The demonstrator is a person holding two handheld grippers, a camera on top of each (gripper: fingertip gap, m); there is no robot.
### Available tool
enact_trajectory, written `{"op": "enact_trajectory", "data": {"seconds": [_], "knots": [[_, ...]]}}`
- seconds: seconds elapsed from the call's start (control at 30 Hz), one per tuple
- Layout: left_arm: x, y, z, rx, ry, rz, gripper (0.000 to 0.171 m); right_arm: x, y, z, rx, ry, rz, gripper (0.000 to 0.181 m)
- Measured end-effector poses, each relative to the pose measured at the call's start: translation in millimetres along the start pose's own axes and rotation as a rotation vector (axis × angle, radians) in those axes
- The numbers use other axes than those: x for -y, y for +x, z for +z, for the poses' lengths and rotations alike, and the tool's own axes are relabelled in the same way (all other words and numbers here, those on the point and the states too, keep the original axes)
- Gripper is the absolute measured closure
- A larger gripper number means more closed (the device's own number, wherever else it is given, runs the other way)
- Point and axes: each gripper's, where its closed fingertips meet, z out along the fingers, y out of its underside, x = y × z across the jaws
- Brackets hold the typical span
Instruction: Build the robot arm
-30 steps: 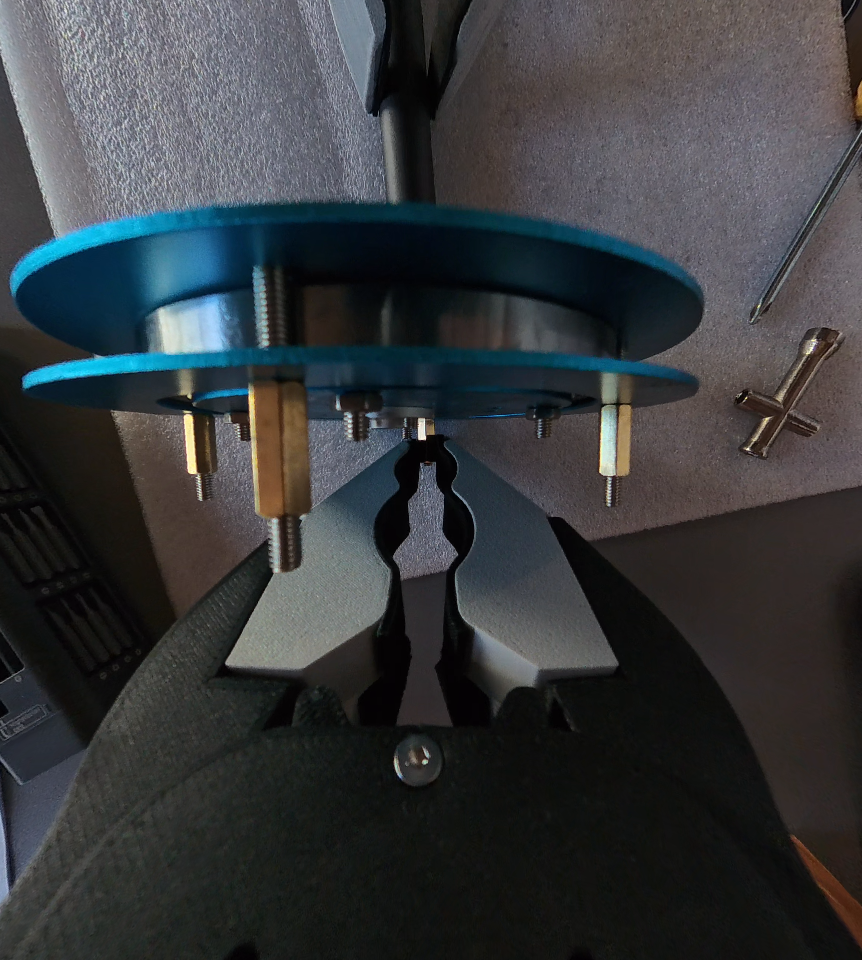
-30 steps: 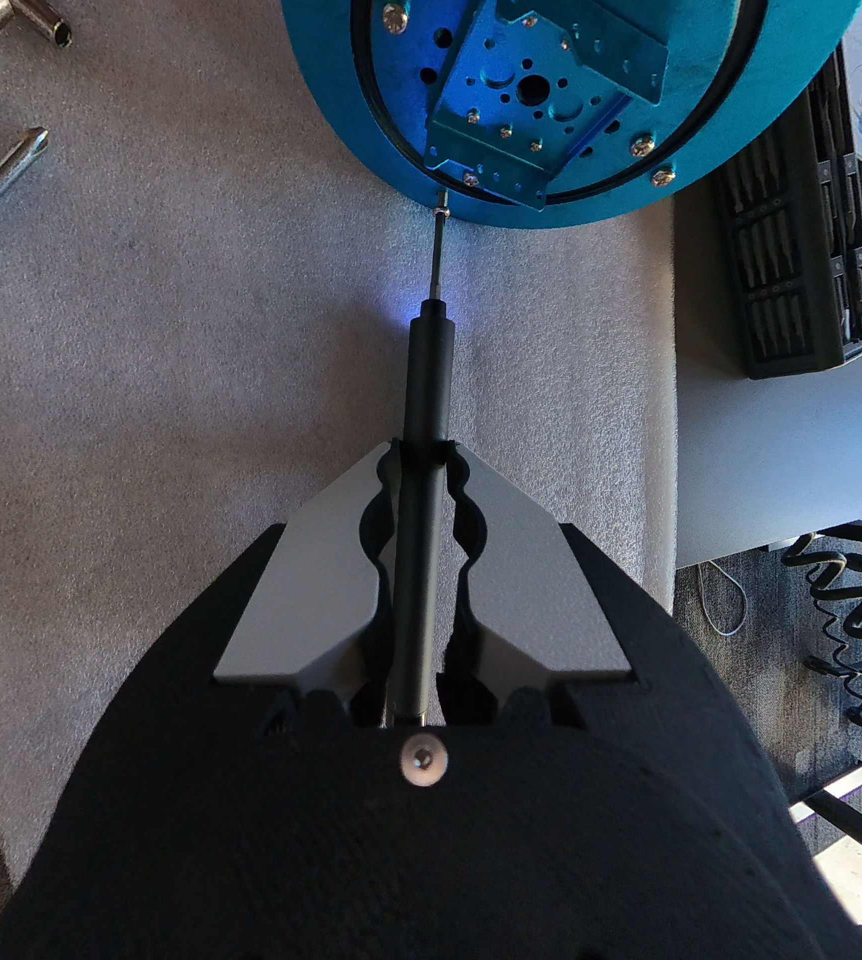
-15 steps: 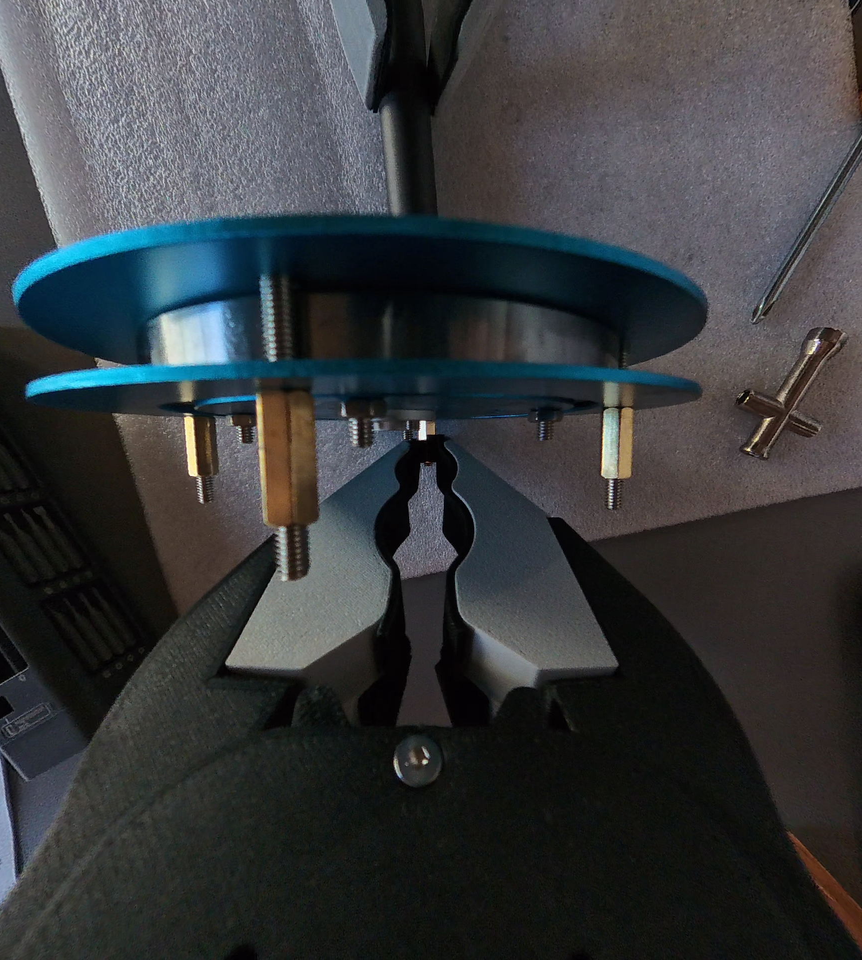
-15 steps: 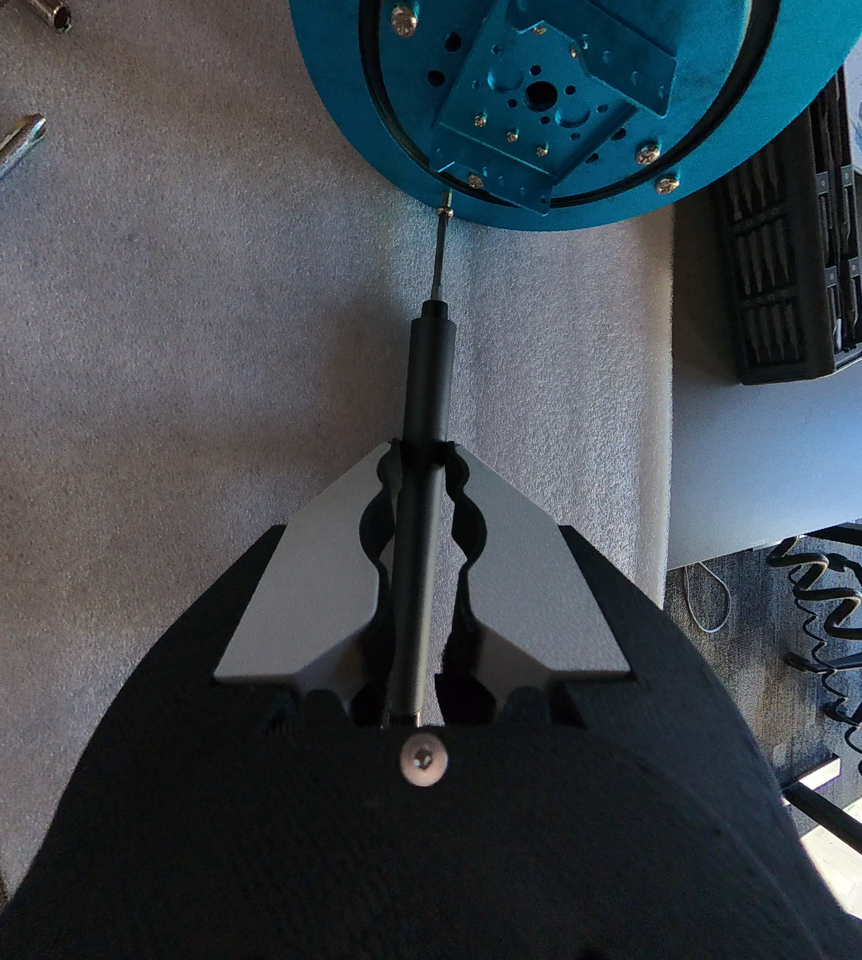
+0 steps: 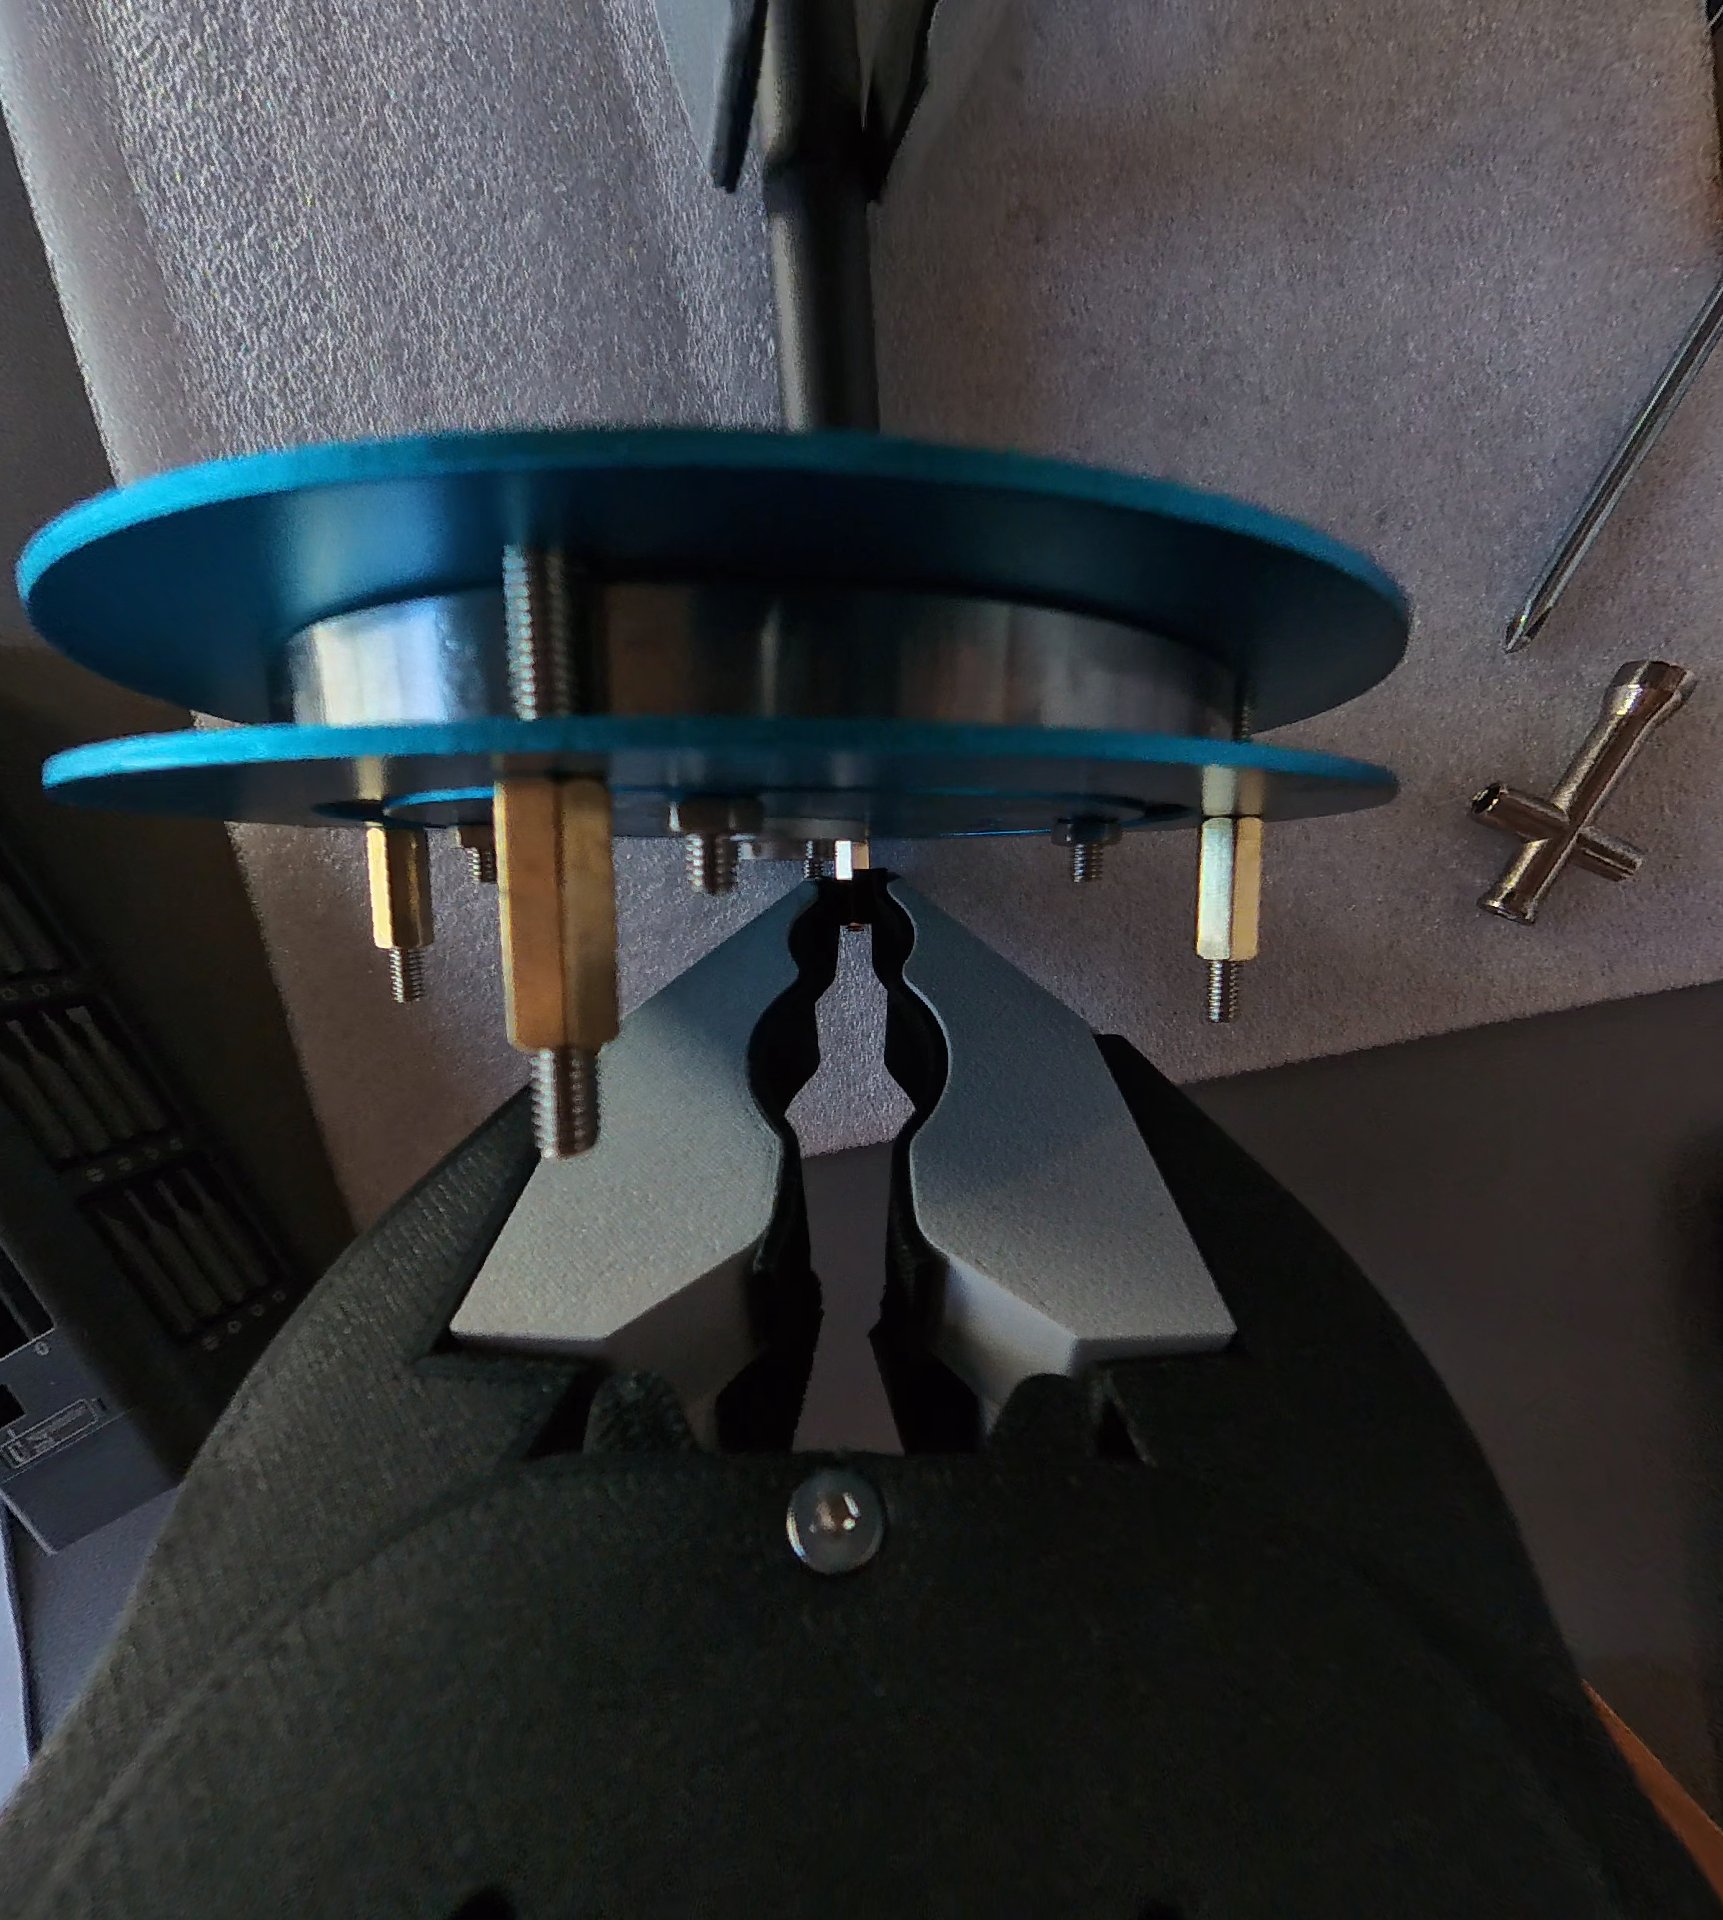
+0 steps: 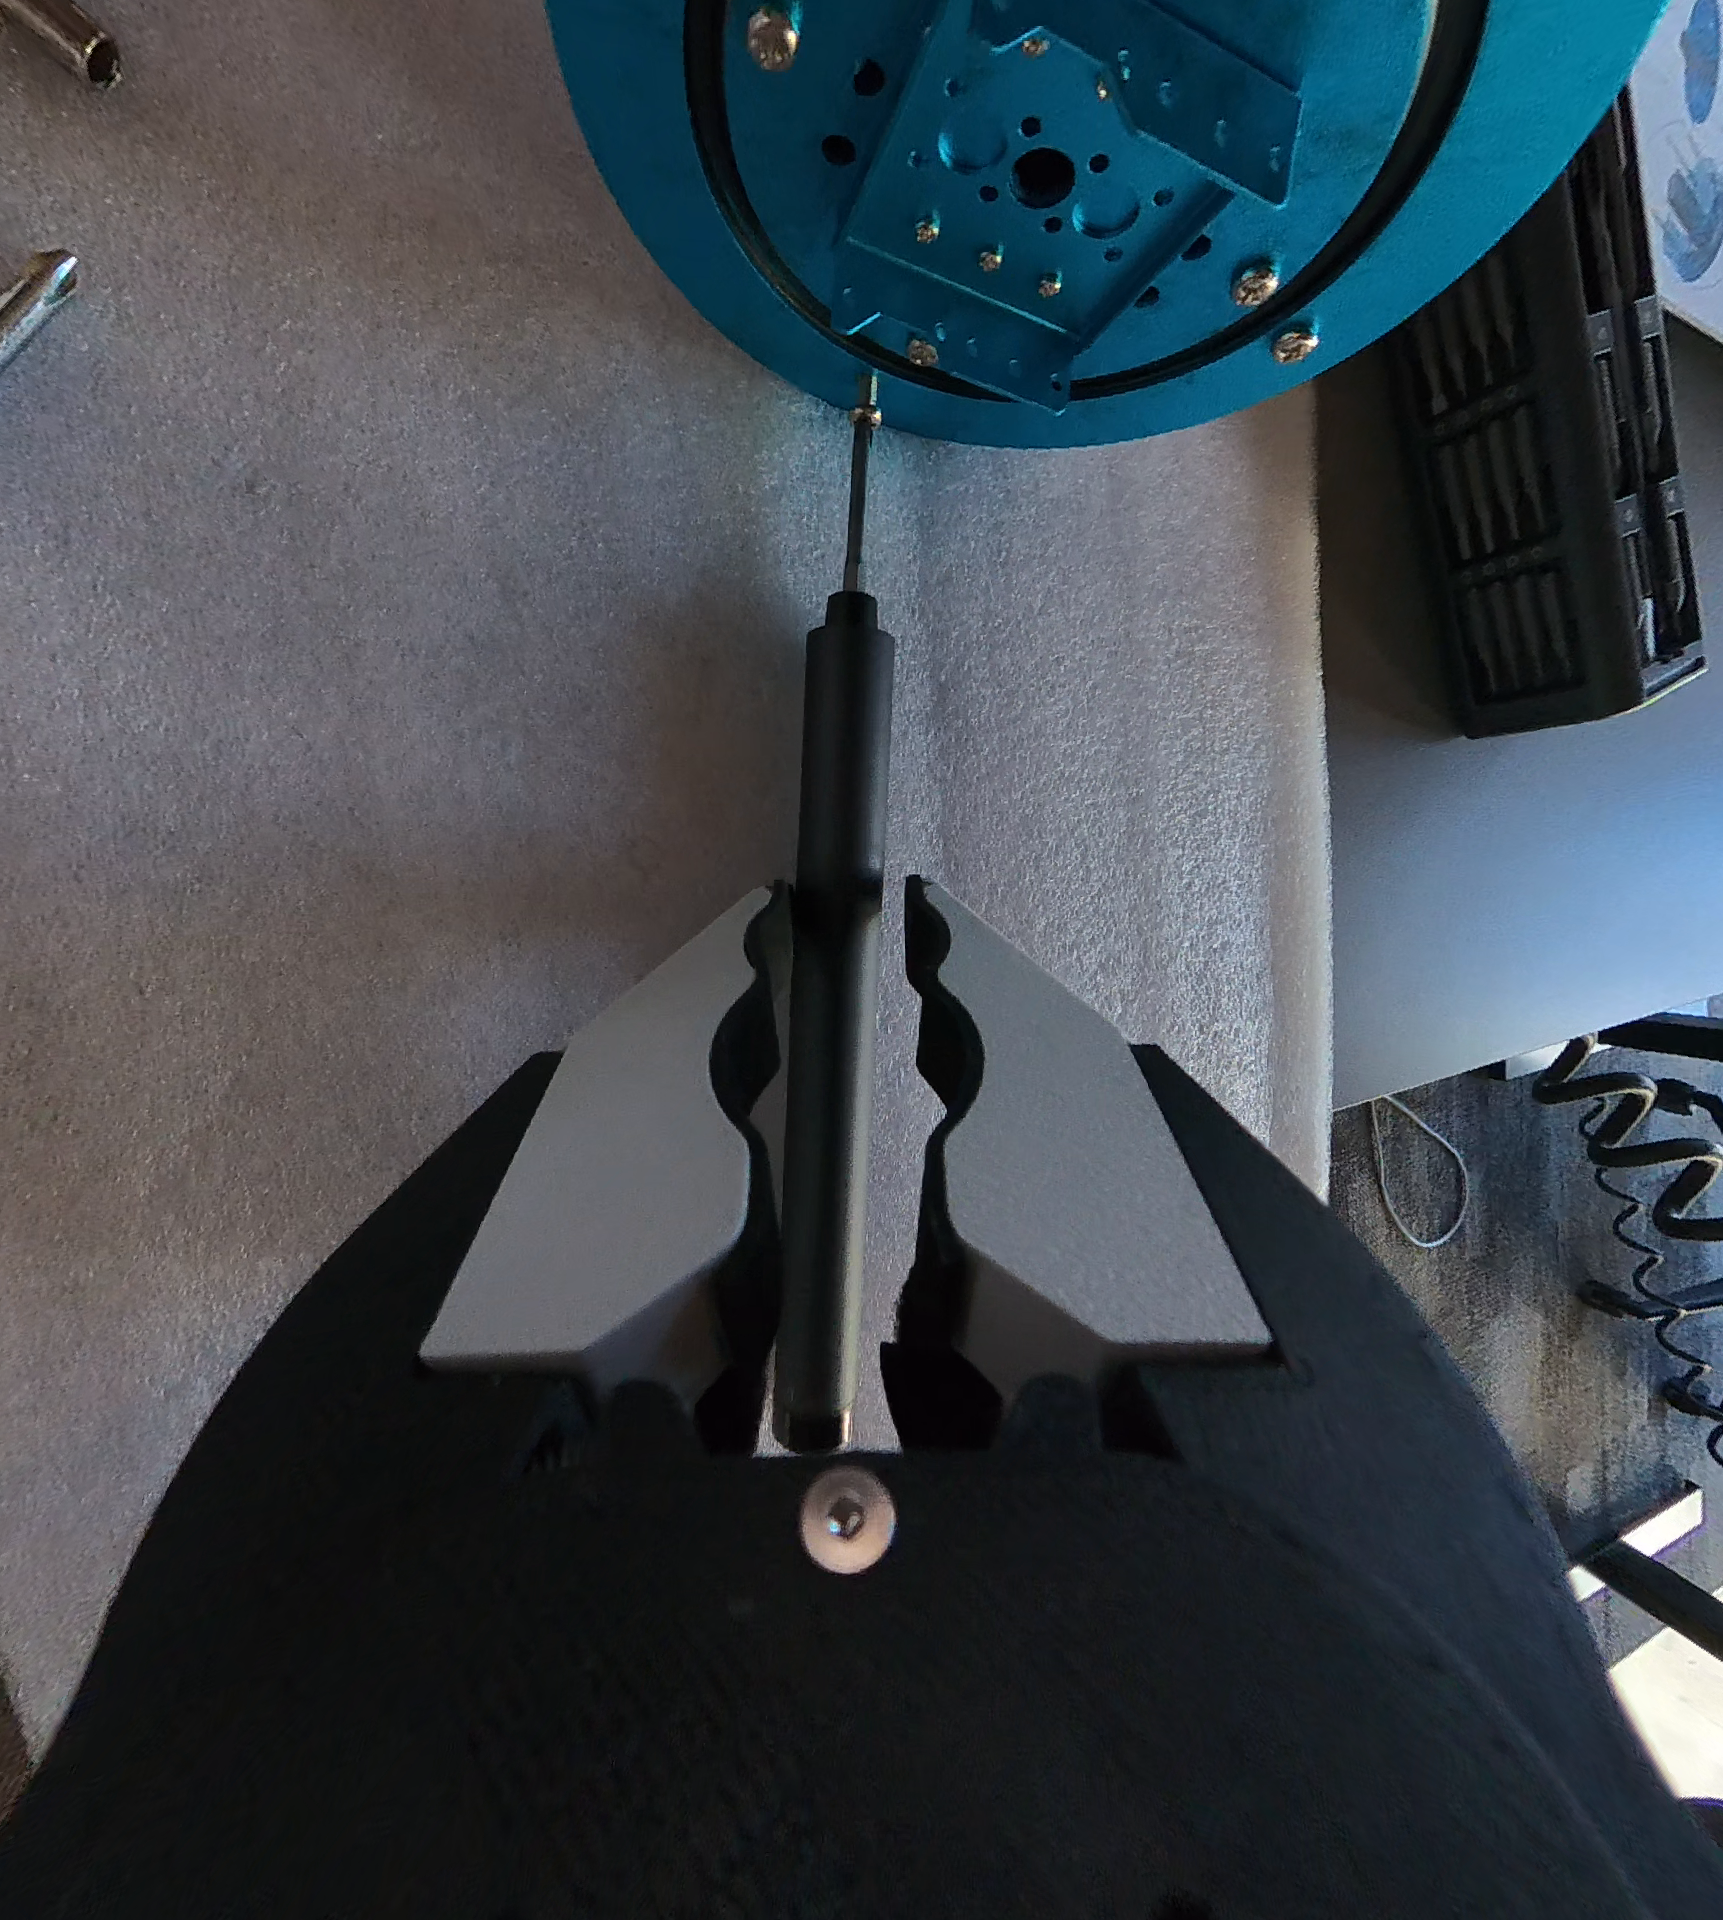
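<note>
Much of the blue disc assembly (image 5: 711,540) is hidden: the left wrist view sees it edge-on, two blue plates stacked with a silvery ring between them, so its faces cannot be made out there, while the right wrist view cuts off its far half at the top edge and shows only the near face with a blue bracket (image 6: 1044,197) screwed to it. The left claw (image 5: 849,896) has its tips pinched together on a small metal stud (image 5: 846,860) under the lower plate; the stud is tiny and partly lost in shadow, so its kind is hard to tell. Brass standoffs (image 5: 558,925) hang from the same plate, pointing toward the camera. The right claw (image 6: 841,894) is clamped on a slim black screwdriver (image 6: 841,758), whose rear end sits deep between the jaws. Its long axis runs straight forward along the claw, and its thin bit points at a small screw (image 6: 867,400) at the near rim of the disc assembly, tip touching the screw head. In the left wrist view the same screwdriver comes in from the top edge and disappears behind the upper plate, the claw holding it cut off by the frame. The assembly is held above a grey foam mat (image 5: 1252,364) on the table (image 6: 1511,883). Near the mat's right edge lie a yellow-handled screwdriver (image 5: 1657,416), its handle cropped, and a metal cross wrench (image 5: 1574,800). A dark bit case (image 6: 1543,468) lies beside the mat's other edge, partly shadowed.
</note>
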Motion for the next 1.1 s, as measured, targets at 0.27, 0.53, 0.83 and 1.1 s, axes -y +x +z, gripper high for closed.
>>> {"op": "enact_trajectory", "data": {"seconds": [0.27,0.53,0.83,1.1], "knots": [[0,0,0,-0.003,-0.005,0.003,0.167,-1,-4,3,0.159,0.028,0.171,0.166],[0,0,0,0.003,-0.008,0.006,0.167,0,-9,1,0.450,0.040,0.391,0.166],[0,0,0,0.000,-0.003,0.004,0.167,3,-2,-8,0.248,0.052,0.253,0.155],[0,0,0,0.005,0.002,0.002,0.167,-2,-8,4,0.244,-0.011,0.227,0.166]]}}
